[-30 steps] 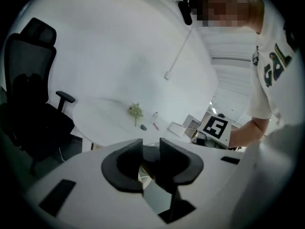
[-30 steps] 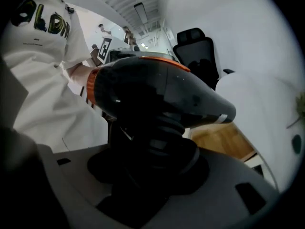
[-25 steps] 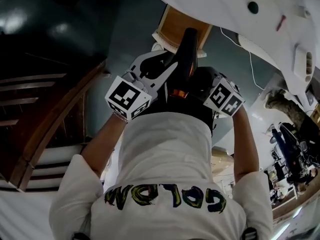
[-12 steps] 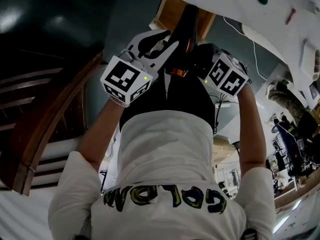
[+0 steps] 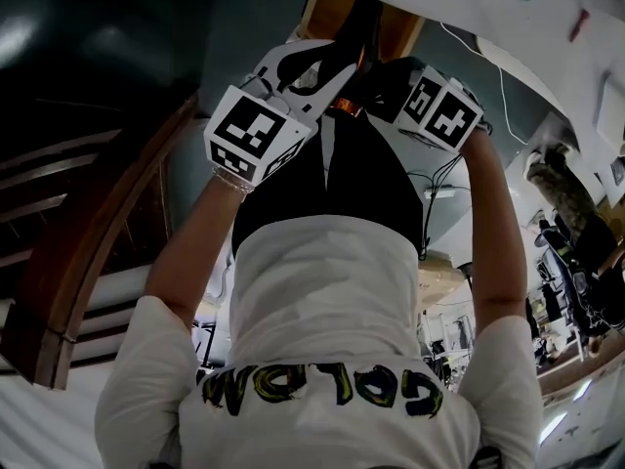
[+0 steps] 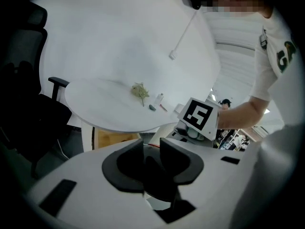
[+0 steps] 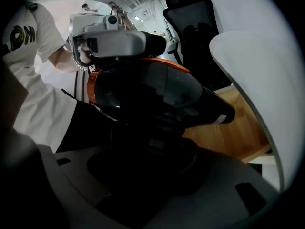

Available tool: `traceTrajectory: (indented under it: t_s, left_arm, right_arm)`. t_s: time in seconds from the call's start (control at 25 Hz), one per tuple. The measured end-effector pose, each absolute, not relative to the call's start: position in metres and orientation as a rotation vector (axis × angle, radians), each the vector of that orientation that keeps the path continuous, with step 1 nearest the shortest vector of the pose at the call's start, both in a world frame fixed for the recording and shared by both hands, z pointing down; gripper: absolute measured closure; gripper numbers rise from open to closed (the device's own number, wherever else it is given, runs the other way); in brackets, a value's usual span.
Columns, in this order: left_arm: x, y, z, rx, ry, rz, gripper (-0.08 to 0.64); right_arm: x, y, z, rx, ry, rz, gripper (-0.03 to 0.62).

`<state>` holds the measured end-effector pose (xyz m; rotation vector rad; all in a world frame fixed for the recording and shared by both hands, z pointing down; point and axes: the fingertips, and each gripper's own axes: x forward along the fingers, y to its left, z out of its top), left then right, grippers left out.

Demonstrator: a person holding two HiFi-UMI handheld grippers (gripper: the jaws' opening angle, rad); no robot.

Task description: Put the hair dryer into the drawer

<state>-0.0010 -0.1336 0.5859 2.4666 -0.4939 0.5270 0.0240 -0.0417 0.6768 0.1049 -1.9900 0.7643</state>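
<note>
The black hair dryer [image 5: 357, 39] with an orange band hangs between both grippers, its nozzle over the open wooden drawer [image 5: 325, 6]. In the right gripper view its body [image 7: 152, 87] fills the middle and its handle runs down into my right gripper [image 7: 152, 151], which is shut on it. My left gripper [image 5: 337, 74] reaches in from the left to the dryer's orange-rimmed rear. In the left gripper view its black pads [image 6: 129, 160] stand close together with a dark part between them. The drawer's wooden inside [image 7: 238, 128] lies just beneath the nozzle.
The round white table [image 6: 119, 56] overhangs the drawer and carries a green sprig [image 6: 139, 90] and small items. A black office chair [image 7: 193, 27] stands behind it. A white cable [image 5: 493, 115] trails down to the right. A dark wooden rail [image 5: 98, 233] runs along the left.
Both grippers and the hair dryer have sunk toward the drawer, moving up the head view. The nozzle now overlaps the drawer opening.
</note>
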Motion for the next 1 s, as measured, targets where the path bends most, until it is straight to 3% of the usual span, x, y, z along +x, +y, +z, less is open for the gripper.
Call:
traceTrajectory:
  t_s: [1.0]
  left_arm:
    - [0.006, -0.177, 0.682, 2.543, -0.441, 0.968, 0.454]
  right_arm:
    - [0.053, -0.117, 0.766, 0.325, -1.701, 0.466, 0.341]
